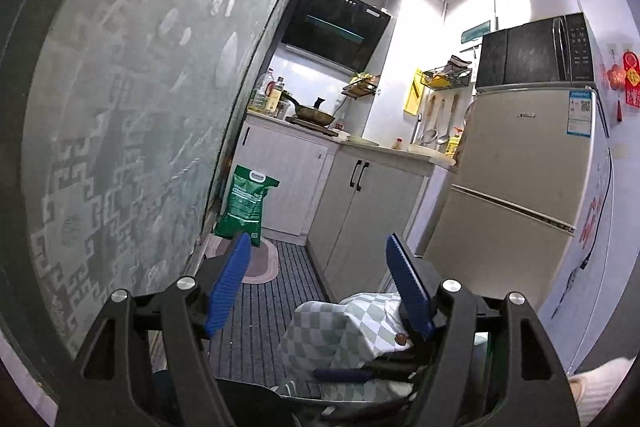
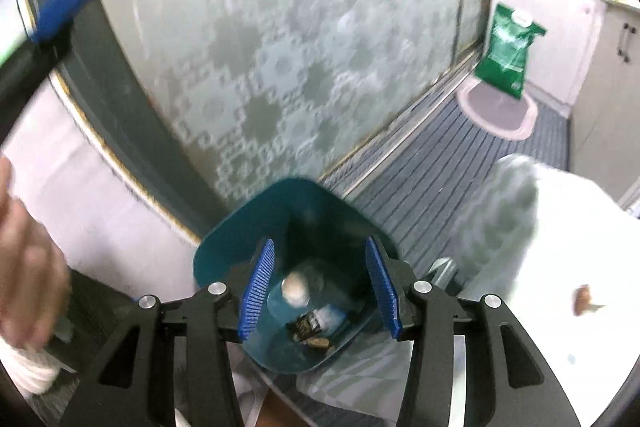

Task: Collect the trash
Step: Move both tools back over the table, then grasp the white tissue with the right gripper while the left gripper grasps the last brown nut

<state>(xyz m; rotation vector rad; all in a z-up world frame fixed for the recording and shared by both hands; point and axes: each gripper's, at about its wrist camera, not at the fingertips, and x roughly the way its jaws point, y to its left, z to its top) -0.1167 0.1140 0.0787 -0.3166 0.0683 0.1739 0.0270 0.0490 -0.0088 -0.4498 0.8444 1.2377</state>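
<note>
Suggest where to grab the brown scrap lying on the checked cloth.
Pinch the brown scrap across its thicker body, not the thin stalk pointing right. Coming straight down with the right hand-held gripper is probably best: the scrap lies flat on the checked cloth, leaving nothing to catch from the side.

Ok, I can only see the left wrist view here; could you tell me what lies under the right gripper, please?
Observer: A teal bin sits straight below the right gripper; its opening shows between the two fingers.
Operator: Thank you. Is there anything in the bin?
Observer: Yes, a pale round piece and some dark wrappers lie on its bottom.
Operator: And is the right gripper carrying anything?
Observer: No, its jaws stand apart with nothing pressed between the blue pads.
</note>
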